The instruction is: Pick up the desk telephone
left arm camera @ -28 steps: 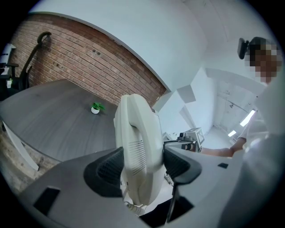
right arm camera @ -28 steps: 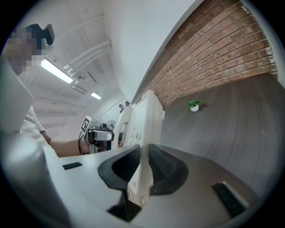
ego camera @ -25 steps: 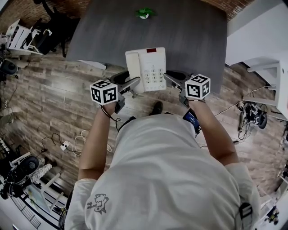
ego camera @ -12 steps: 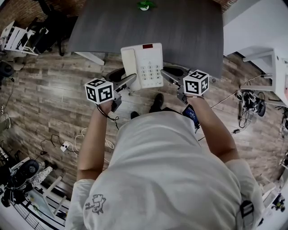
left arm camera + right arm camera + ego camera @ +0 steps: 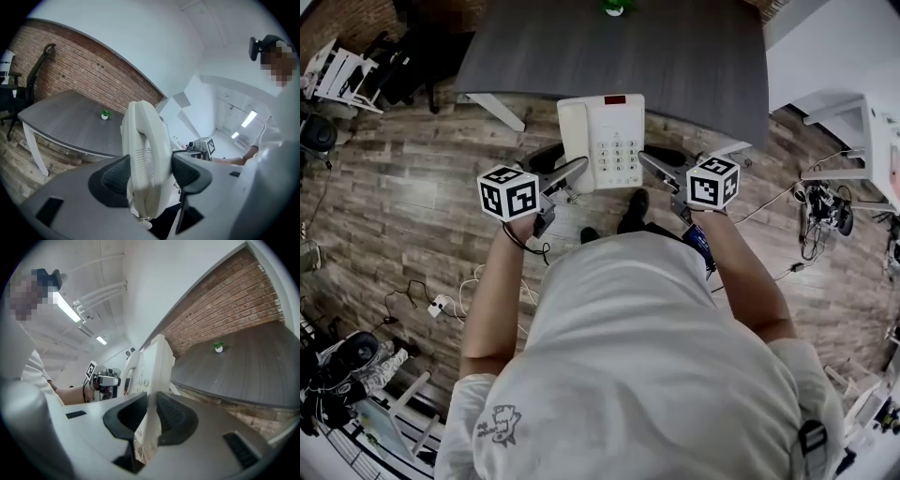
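Pickup's basically done: desk telephone [image 5: 602, 141] is up off the table [image 5: 675, 66], over the floor [image 5: 412, 187]. Left gripper [image 5: 570, 174] is clamped round its handset [image 5: 143, 154], right gripper [image 5: 659, 169] is pinching the opposite edge. Next bit needs keeping it level.

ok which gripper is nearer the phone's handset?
Left. The left gripper is clamped on the handset itself; the right gripper grips the opposite edge of the desk telephone, with the keypad between it and the handset.
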The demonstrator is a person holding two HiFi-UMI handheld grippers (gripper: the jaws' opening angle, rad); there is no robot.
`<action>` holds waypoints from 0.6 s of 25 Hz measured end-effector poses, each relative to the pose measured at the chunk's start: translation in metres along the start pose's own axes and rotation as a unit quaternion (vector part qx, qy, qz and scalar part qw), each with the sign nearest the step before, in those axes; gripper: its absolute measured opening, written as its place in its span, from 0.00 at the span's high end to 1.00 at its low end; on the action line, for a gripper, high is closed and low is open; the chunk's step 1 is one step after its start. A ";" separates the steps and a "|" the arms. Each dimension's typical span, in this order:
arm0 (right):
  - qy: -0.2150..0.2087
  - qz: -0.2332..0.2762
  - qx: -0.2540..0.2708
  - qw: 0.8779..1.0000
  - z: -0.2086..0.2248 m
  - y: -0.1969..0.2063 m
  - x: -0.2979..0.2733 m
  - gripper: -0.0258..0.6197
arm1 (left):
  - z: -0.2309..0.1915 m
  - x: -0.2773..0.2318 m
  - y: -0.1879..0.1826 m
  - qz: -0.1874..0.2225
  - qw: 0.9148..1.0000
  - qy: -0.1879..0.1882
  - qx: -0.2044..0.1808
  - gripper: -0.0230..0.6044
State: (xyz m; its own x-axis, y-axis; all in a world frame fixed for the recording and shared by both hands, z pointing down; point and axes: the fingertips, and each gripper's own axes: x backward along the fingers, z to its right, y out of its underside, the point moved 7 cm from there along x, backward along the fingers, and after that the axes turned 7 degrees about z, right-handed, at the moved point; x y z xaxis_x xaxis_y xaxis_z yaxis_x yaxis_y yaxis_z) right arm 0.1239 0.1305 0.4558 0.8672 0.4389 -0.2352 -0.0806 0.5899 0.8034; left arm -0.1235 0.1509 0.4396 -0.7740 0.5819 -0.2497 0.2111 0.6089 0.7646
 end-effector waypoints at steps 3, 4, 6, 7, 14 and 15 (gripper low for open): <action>0.002 0.008 0.001 1.000 -0.020 0.010 0.003 0.85 | 0.007 0.019 0.006 0.003 1.000 0.004 -0.002 0.49; 0.003 0.008 0.001 1.000 -0.026 0.013 0.003 0.85 | 0.008 0.024 0.008 0.004 1.000 0.005 -0.002 0.49; 0.007 0.008 0.002 1.000 -0.036 0.018 0.002 0.85 | 0.010 0.034 0.012 0.005 1.000 0.007 -0.001 0.49; 0.009 0.009 0.002 1.000 -0.040 0.021 0.003 0.85 | 0.011 0.038 0.014 0.006 1.000 0.007 0.000 0.49; 0.005 0.014 0.003 1.000 -0.070 0.039 0.002 0.85 | 0.018 0.070 0.029 0.011 1.000 0.007 0.004 0.50; 0.004 0.014 0.003 1.000 -0.072 0.040 0.002 0.85 | 0.019 0.072 0.030 0.012 1.000 0.007 0.003 0.50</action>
State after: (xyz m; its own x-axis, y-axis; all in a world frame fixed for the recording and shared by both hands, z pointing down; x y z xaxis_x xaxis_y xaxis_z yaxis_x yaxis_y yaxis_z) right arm 0.0867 0.2040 0.4480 0.8604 0.4607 -0.2178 -0.1018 0.5741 0.8124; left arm -0.1620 0.2212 0.4332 -0.7765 0.5889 -0.2241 0.2329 0.5987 0.7664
